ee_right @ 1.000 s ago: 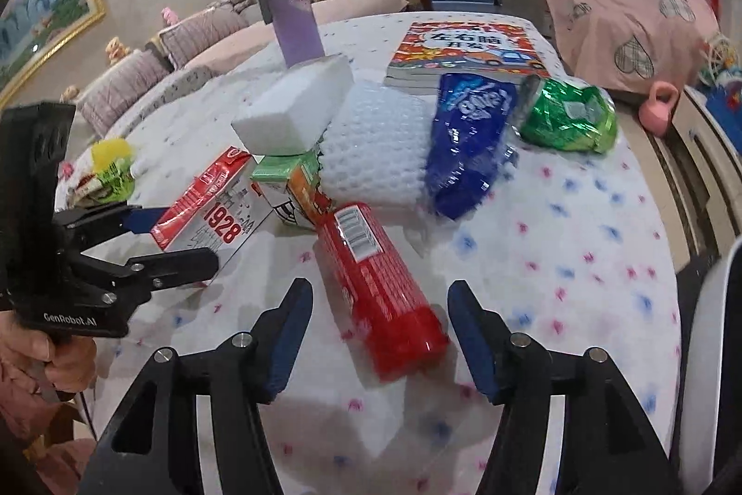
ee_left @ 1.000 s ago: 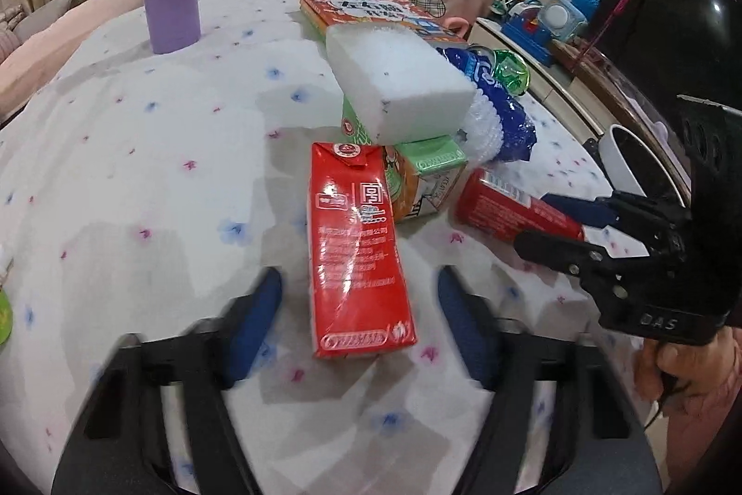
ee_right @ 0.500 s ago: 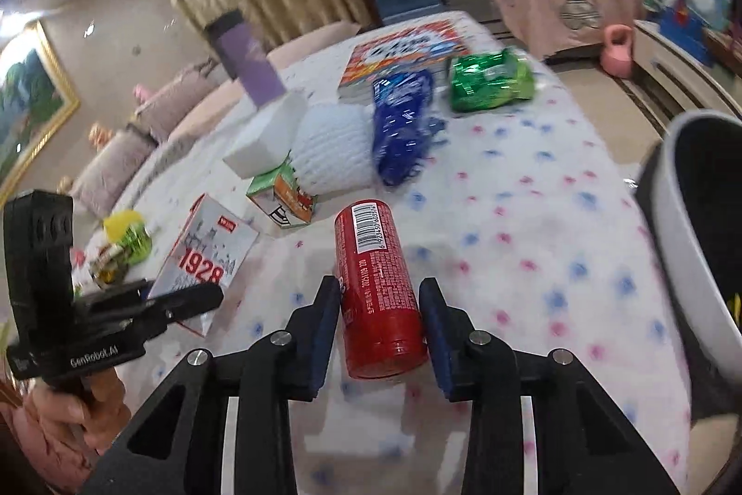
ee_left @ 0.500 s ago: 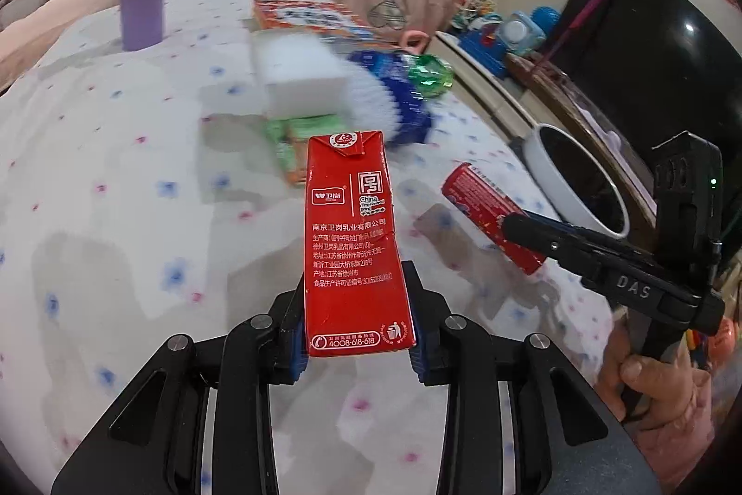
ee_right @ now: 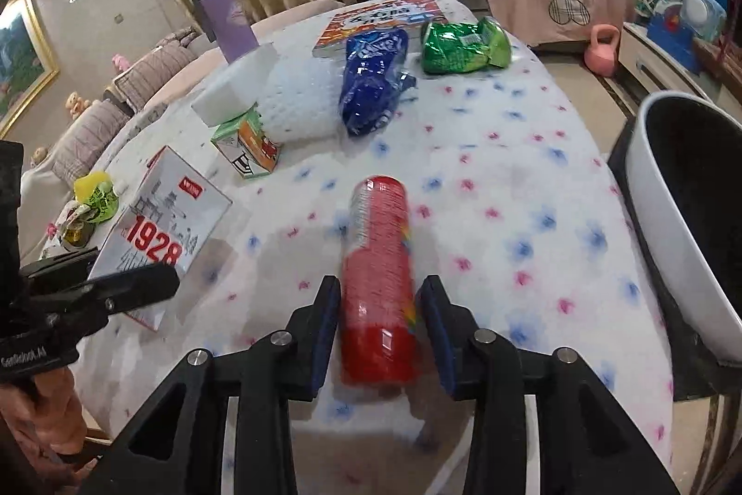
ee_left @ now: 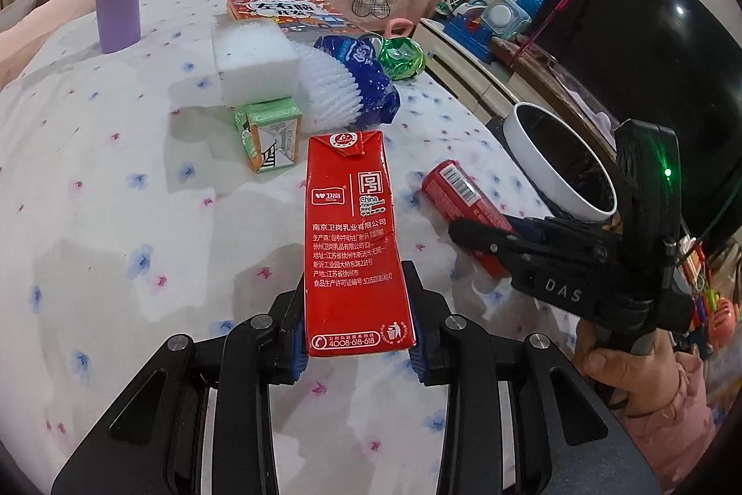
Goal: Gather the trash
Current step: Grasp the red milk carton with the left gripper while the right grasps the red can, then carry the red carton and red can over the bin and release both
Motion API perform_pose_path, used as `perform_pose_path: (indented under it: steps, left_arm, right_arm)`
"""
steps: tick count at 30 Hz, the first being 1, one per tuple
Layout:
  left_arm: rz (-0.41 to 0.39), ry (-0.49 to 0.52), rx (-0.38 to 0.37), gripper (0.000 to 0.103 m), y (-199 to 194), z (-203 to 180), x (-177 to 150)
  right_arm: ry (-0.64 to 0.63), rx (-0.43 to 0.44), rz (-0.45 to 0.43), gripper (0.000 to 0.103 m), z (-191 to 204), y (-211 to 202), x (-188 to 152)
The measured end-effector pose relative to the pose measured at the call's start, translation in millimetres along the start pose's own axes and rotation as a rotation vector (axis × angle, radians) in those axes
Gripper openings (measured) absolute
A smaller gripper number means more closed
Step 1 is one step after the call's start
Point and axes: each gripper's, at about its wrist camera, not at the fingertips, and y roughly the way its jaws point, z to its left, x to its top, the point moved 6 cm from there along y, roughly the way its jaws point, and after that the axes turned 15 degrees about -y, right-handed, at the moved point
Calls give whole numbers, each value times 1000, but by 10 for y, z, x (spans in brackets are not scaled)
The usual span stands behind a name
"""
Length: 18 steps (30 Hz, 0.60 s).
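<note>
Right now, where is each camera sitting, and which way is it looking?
Left wrist: rides the left gripper, looking down along its fingers at the red carton it grips; the right gripper and a hand show.
Right wrist: rides the right gripper, looking at the red can between its fingers; the left gripper shows.
Both share: white bin, purple tumbler.

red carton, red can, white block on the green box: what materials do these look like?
Red carton: coated paperboard, glossy; folded top seam and creased face suggest it.
Red can: likely thin metal with a printed gloss finish; smooth cylinder with a barcode, though blur leaves plastic possible.
White block: probably foam, matte; grainy surface, soft edges.
Green box: printed paperboard, folded flaps visible.
</note>
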Motion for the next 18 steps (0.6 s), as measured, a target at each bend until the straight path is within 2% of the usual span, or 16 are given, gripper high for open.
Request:
perform_pose_path:
  steps: [7, 13, 18]
  left_arm:
    - [17, 38, -33, 31, 91, -279, 15]
    - [35, 113, -81, 31, 248, -788, 58]
    - [45, 180, -117, 31, 378, -1248, 96]
  right_arm:
    - [72, -14, -90, 30, -220, -334, -10]
    - [154, -62, -164, 30, -620, -791, -59]
    - [209, -137, -203, 30, -1007, -1120, -135]
